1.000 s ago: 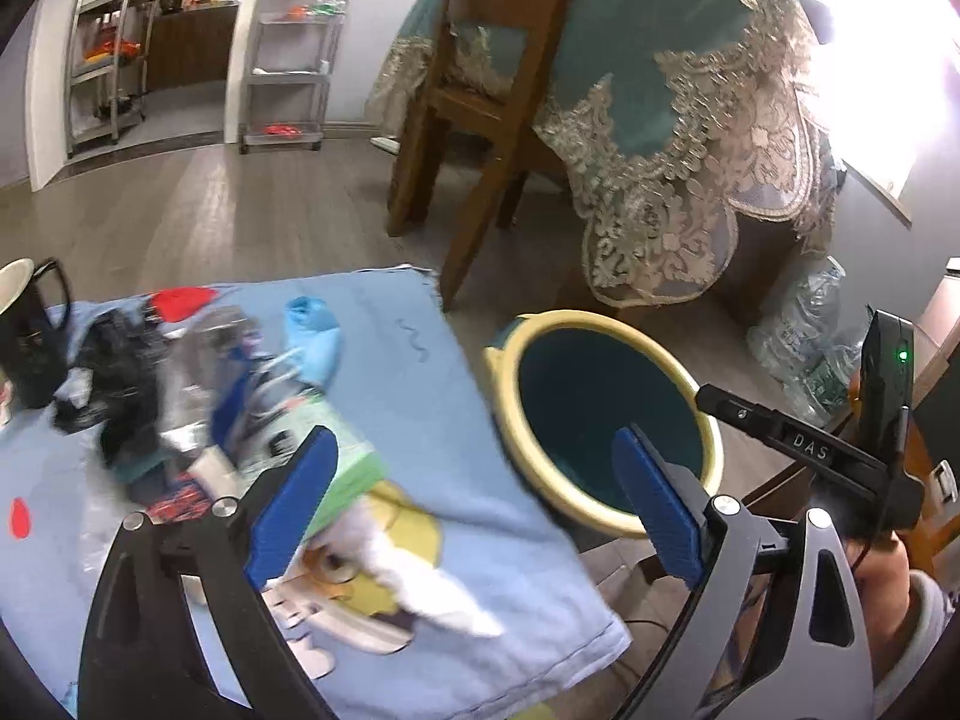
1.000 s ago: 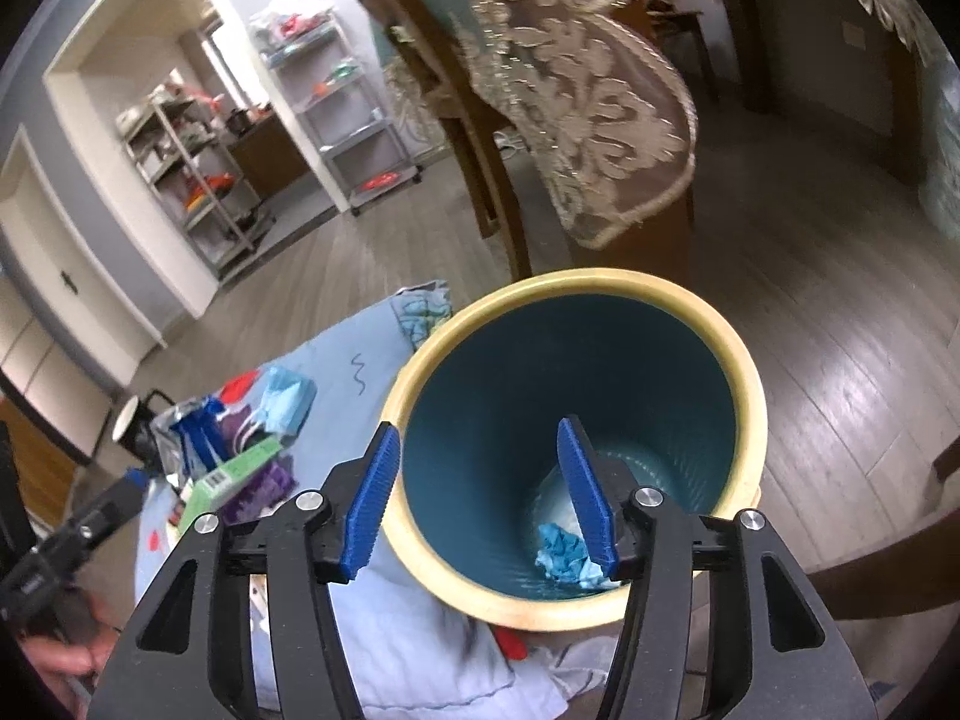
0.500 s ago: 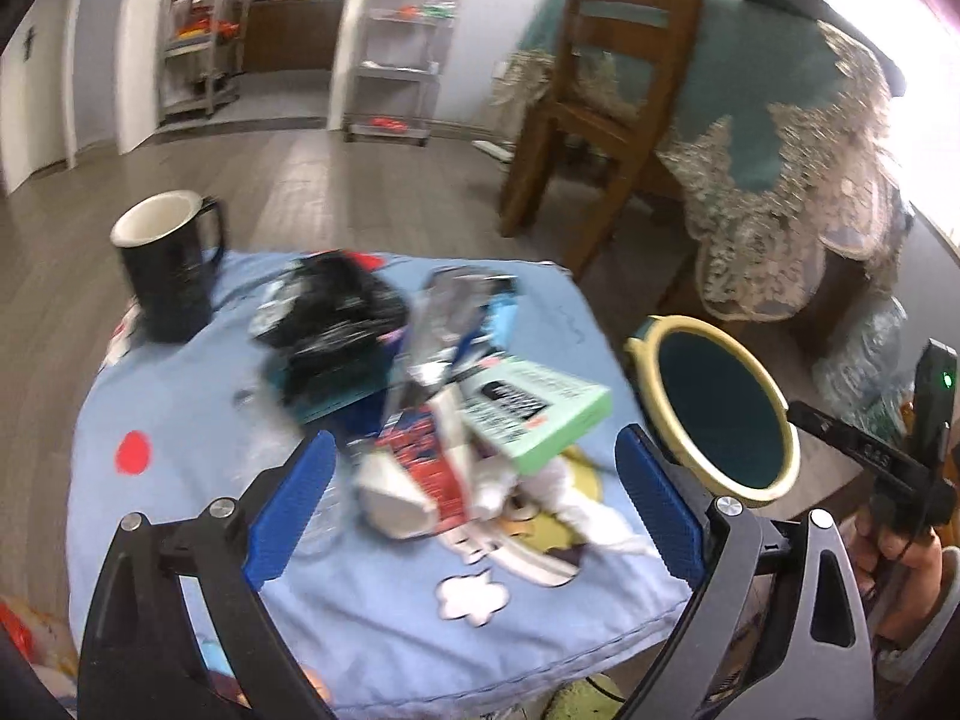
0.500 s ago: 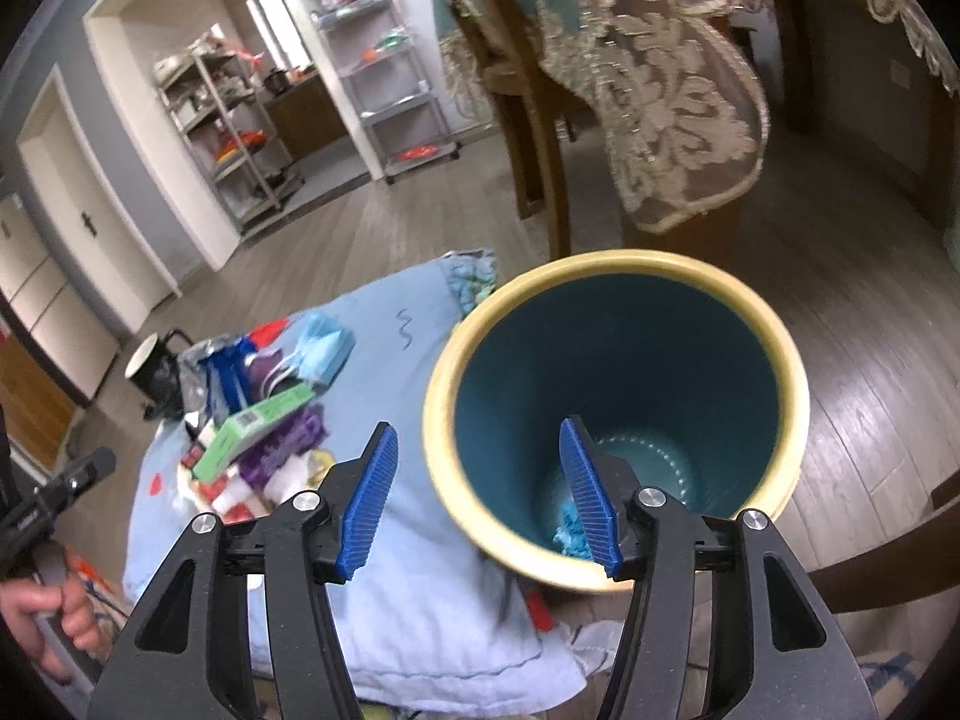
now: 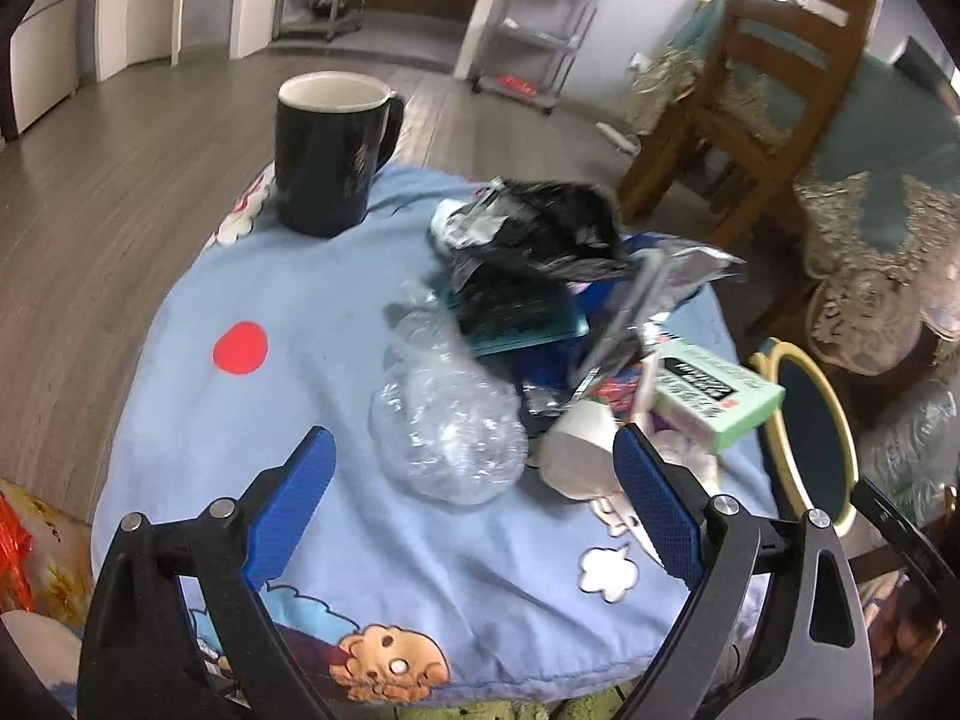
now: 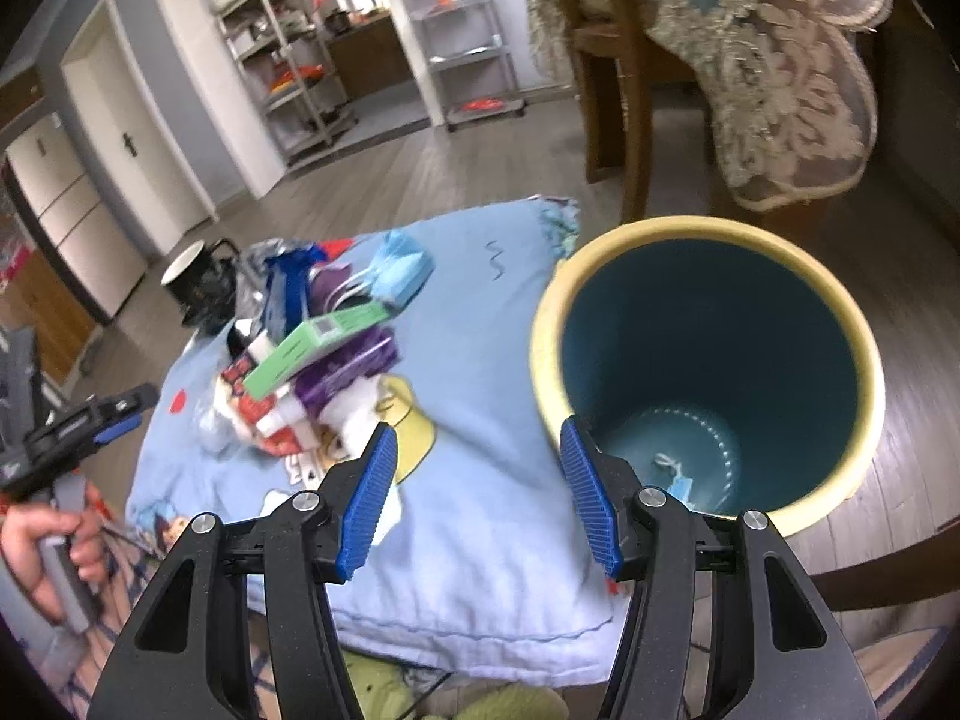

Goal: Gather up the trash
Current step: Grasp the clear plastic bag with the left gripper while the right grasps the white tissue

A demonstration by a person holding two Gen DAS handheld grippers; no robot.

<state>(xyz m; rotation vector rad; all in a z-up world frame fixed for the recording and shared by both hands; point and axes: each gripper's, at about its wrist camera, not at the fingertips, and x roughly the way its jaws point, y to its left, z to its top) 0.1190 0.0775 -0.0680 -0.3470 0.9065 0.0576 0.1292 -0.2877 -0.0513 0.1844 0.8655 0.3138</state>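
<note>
Left gripper (image 5: 468, 510): hanging over the near side of the blue cartoon cloth (image 5: 288, 312), jaws spread wide, nothing between the blue pads. The crumpled clear plastic (image 5: 444, 426) lies on the cloth just ahead of the tips, untouched.
Right gripper (image 6: 477, 498): jaws parted about halfway, empty, poised over the edge of the cloth where it meets the bin (image 6: 708, 372); its right pad shows against the bin's inside.
Trash pile: heaped in the middle of the cloth. A black and silver wrapper (image 5: 540, 228) sits on top at the back, a dark packet with a teal edge (image 5: 516, 312) under it, and a green box (image 5: 714, 390) lies tilted at the bin side with a white crumpled paper (image 5: 576, 450) just beside it.
Blue face mask (image 6: 399, 267): on the far side of the heap, seen from the right wrist.
Bin: yellow rim, teal inside, standing upright against the cloth's right edge; one small pale-blue scrap (image 6: 675, 471) lies on its floor.
Mug (image 5: 330, 150): black, white inside, upright at the far corner of the cloth, apart from the pile.
Person's hand (image 6: 54, 546): wrapped round the left gripper's handle, low at the left.
</note>
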